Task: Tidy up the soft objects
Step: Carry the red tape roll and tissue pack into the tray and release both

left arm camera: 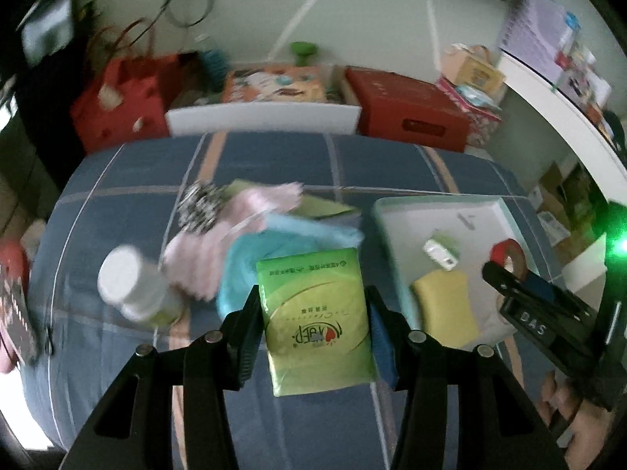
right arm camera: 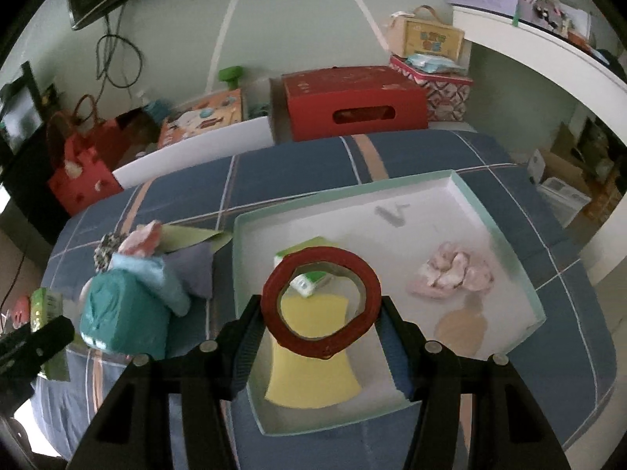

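Observation:
My left gripper (left arm camera: 313, 313) is shut on a green tissue pack (left arm camera: 317, 321), held above the blue bedspread. My right gripper (right arm camera: 321, 313) is shut on a red tape ring (right arm camera: 321, 301), held over the shallow white tray (right arm camera: 505, 231). In the tray lie a yellow sponge (right arm camera: 313, 376), a small green-and-white object (right arm camera: 309, 282) and a crumpled pink cloth (right arm camera: 450, 274). Left of the tray is a pile with a teal cloth (right arm camera: 121, 313), a light blue cloth (left arm camera: 290, 239), a pink cloth (left arm camera: 219, 243) and a black-and-white item (left arm camera: 200, 207). The right gripper and tape ring (left arm camera: 509, 254) also show in the left wrist view.
A white bottle (left arm camera: 129, 286) lies on the bed left of the pile. A flat green book (left arm camera: 329, 203) lies under the cloths. Red boxes (right arm camera: 352, 102) and a red bag (right arm camera: 82, 172) stand beyond the bed's far edge. A white shelf (right arm camera: 548, 47) curves at the right.

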Available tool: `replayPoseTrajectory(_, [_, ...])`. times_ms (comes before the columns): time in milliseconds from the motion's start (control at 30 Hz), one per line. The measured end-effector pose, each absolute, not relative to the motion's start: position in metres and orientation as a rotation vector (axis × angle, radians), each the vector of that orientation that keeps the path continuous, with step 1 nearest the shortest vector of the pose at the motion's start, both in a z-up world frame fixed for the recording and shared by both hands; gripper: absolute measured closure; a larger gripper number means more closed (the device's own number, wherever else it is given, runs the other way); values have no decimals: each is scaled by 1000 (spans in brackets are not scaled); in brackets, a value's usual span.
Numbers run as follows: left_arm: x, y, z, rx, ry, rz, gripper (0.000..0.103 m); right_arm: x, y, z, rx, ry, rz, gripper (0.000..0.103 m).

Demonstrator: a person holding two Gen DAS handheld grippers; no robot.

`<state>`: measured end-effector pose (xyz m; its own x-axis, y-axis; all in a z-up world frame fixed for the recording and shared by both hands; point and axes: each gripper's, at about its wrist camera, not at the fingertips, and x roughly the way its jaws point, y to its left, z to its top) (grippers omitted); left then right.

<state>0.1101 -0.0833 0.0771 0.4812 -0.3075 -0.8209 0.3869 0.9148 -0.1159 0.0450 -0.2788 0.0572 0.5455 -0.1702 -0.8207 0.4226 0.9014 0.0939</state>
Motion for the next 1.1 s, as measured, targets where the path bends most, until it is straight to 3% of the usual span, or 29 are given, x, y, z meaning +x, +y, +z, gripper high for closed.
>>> replayPoseTrajectory(300, [139,-172,53,245,1021,-509,52,72,-332,45,390,942,-431,43])
replayPoseTrajectory(600, [168,-221,41,232,998,-558,52,74,-384,13,459,945,-530,43])
replayPoseTrajectory(1100, [201,-249,0,178,1042,-573,52,74,-409,3,489,923,-587,43])
